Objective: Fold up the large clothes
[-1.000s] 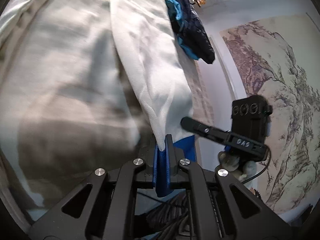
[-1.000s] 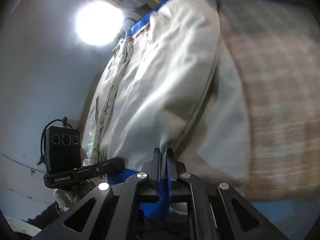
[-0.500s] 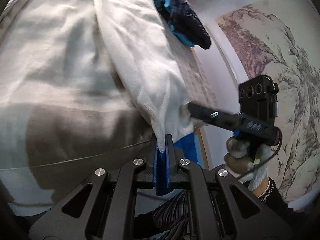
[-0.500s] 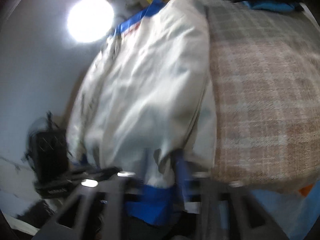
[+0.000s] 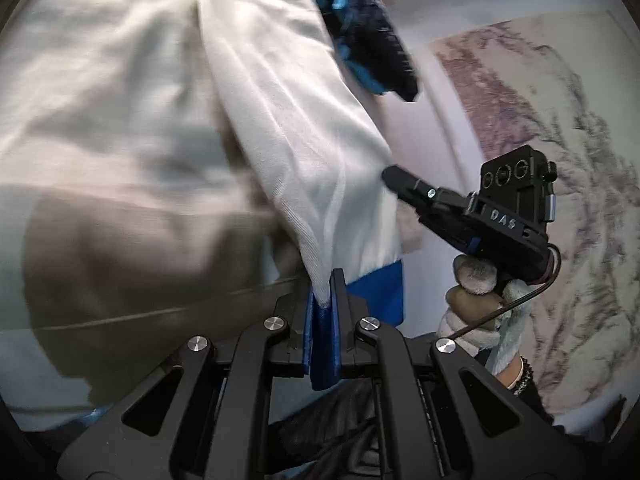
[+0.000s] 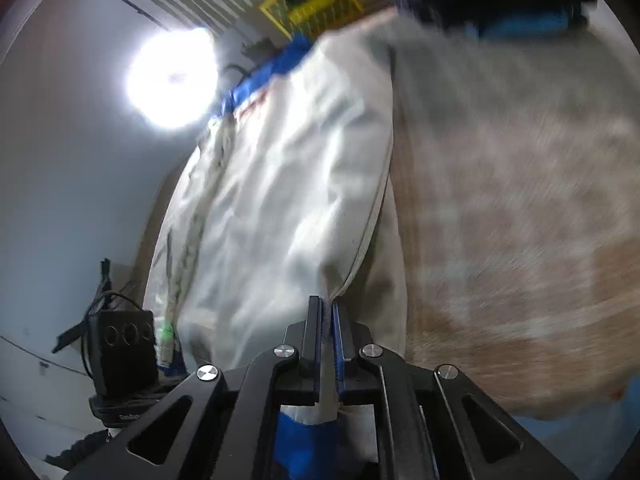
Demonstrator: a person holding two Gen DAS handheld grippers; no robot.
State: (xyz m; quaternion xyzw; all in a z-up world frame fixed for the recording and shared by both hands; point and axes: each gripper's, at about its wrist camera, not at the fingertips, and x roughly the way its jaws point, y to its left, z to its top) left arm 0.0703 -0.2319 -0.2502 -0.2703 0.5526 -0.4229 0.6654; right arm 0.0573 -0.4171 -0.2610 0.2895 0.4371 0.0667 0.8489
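In the left wrist view the white garment (image 5: 280, 128) fills the frame's left and centre; the left gripper (image 5: 322, 296) pinches its hem at lower centre, while the right gripper (image 6: 326, 320) clamps another edge. Soft, light, limp: best held at hems.

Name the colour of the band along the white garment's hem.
Blue band, clearest in the left wrist view.

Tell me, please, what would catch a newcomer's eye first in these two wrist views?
A big white garment with blue trim fills both views, hanging from two pinched spots: the left gripper is shut on its hem at bottom centre, and the right gripper is shut on another edge. In the right wrist view a bright lamp glares at upper left, and a plaid blanket covers the right side.
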